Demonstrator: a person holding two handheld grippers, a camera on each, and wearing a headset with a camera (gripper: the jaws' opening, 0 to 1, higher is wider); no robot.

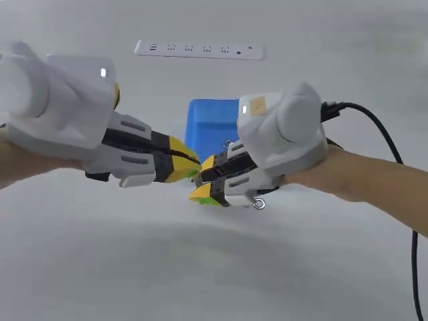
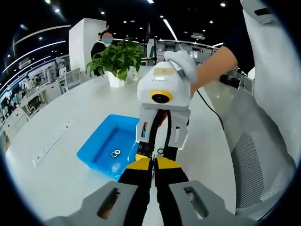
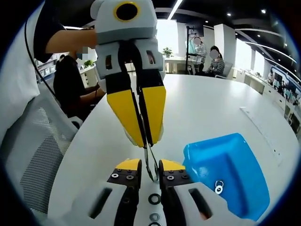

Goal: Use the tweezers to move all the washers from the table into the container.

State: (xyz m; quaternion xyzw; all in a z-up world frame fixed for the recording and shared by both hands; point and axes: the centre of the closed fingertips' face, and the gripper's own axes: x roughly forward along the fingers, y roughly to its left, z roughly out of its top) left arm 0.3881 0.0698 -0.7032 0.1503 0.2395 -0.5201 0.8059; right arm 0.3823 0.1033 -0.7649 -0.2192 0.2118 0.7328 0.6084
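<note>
Thin metal tweezers (image 3: 151,165) run between the two grippers, which face each other tip to tip. My left gripper (image 1: 190,164) (image 3: 143,134) (image 2: 153,165) has its yellow jaws shut on one end. My right gripper (image 1: 202,182) (image 3: 150,165) has its jaws drawn in narrowly around the other end, just above the table. The blue container (image 1: 210,124) (image 2: 101,146) (image 3: 230,174) holds washers (image 2: 115,153) (image 3: 218,188). Loose washers (image 3: 154,198) lie on the table under my right gripper, and one more washer (image 1: 259,204) shows below it.
A white power strip (image 1: 199,50) lies at the far side of the white table (image 1: 200,267). A black cable (image 1: 394,160) trails from the right gripper. A potted plant (image 2: 115,61) and seated people sit far off in the office.
</note>
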